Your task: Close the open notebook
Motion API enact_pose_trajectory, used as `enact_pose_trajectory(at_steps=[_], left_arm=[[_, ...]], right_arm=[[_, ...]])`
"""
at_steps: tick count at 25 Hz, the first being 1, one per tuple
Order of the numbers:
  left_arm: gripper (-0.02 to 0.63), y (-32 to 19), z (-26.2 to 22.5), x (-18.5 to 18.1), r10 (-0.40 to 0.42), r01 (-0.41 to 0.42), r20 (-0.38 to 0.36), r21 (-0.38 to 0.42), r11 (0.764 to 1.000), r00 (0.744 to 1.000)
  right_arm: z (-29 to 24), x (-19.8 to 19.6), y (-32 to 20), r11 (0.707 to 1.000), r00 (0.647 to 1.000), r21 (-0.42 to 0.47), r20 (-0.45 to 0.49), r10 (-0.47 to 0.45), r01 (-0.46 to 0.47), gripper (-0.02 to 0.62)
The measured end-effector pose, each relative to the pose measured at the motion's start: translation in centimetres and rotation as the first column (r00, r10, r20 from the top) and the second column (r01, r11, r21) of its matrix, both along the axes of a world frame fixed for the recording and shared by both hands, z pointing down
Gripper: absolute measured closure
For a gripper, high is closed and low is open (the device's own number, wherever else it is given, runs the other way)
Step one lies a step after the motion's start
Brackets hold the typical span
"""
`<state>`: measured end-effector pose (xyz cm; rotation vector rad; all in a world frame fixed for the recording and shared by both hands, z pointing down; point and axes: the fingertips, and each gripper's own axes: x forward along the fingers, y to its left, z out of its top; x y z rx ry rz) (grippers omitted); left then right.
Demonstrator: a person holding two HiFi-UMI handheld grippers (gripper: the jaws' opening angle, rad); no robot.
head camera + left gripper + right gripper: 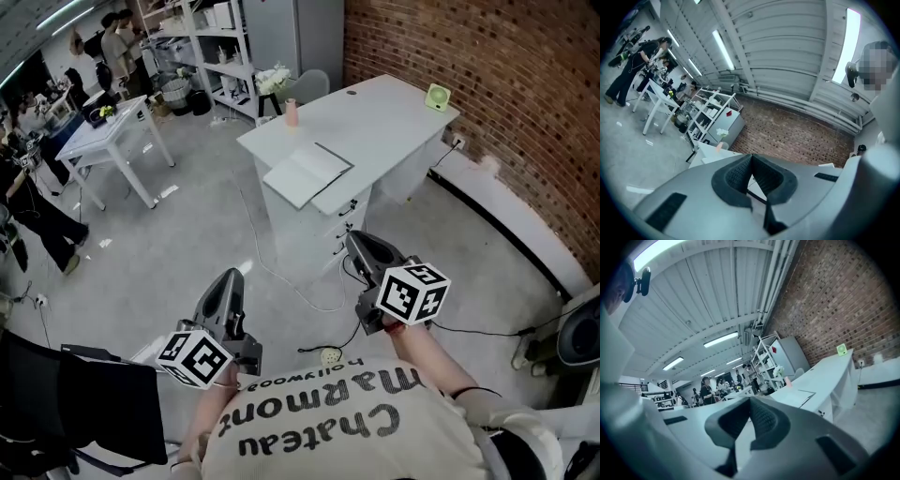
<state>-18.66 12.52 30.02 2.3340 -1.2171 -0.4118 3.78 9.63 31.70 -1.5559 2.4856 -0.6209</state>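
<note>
Notebook (307,172): open, lying flat by the near edge of the worktop (394,117).
Left gripper (230,279), right gripper (356,242): jaws pressed together, empty, well apart from the worktop.

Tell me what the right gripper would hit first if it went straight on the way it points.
Probably the white desk, near the open notebook; the way there looks free, though depth is unclear.
</note>
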Motion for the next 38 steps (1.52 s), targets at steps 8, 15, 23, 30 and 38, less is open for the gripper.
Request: enact_pose_trajectory(at_steps=[8, 15, 23, 30, 38], left_arm=[[0.604, -6.4, -1.0, 2.7, -0.037, 0.038, -0.025, 0.026, 0.999, 0.999], [0.605, -10.4, -0.3, 5.3, -0.073, 0.074, -0.038, 0.028, 0.997, 0.997], [0.606, -12.8, 7.2, 6.4, -0.123, 0.118, -0.025, -0.149, 0.982, 0.992], [0.604, -14.8, 11.8, 6.1, -0.111, 0.100, -0.034, -0.241, 0.965, 0.993], [0.605, -18.1, 13.8, 3.8, -0.148, 0.144, 0.008, -0.272, 0.951, 0.989]], right_arm=[[-1.0, 2.9, -7.6, 1.000, 0.999, -0.002, -0.034, -0.024, 0.024, 0.592], [-0.1, 5.6, -12.2, 0.998, 0.998, -0.007, -0.002, -0.061, 0.061, 0.592], [7.8, 7.4, -14.5, 0.984, 0.997, -0.160, -0.019, -0.078, 0.074, 0.592], [14.1, 6.5, -16.3, 0.955, 0.992, -0.277, -0.032, -0.120, 0.107, 0.592], [18.0, 3.6, -21.0, 0.927, 0.974, -0.343, -0.112, -0.198, 0.149, 0.592]])
